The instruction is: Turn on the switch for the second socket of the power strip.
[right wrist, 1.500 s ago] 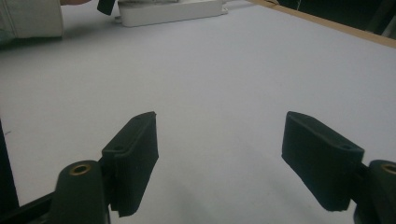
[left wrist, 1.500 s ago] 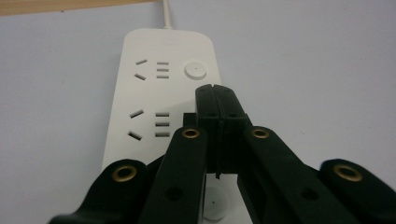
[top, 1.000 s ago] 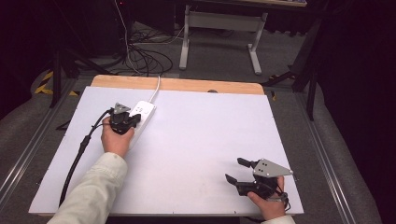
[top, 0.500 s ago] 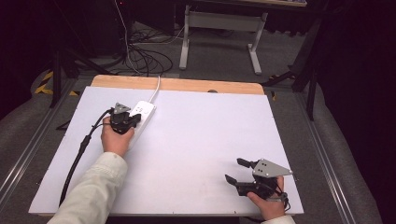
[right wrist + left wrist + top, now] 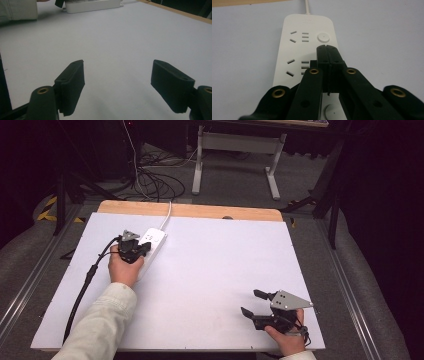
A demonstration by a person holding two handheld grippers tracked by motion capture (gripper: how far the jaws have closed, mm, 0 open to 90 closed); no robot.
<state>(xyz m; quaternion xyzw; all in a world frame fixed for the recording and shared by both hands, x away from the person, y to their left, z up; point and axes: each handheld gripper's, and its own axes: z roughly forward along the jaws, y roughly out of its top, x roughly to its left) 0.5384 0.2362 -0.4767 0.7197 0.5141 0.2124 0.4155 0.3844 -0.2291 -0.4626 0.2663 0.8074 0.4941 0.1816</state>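
Note:
A white power strip (image 5: 153, 240) lies at the back left of the white table (image 5: 210, 265), its cord (image 5: 166, 215) running off the far edge. My left gripper (image 5: 145, 248) is over the strip's near half, shut with nothing between the jaws. In the left gripper view the joined tips (image 5: 327, 48) sit just short of a round button (image 5: 323, 38) on the power strip (image 5: 294, 52); contact cannot be told. My right gripper (image 5: 250, 302) stands open near the front right corner, and in its own view the right gripper (image 5: 117, 75) holds nothing over bare table.
A black cable (image 5: 86, 282) trails from the left gripper along the table's left side. A wooden strip (image 5: 200, 211) edges the far side. Behind the table are floor cables (image 5: 150, 180) and a metal stand (image 5: 235, 145). A pale sleeve (image 5: 18, 10) appears in the right gripper view.

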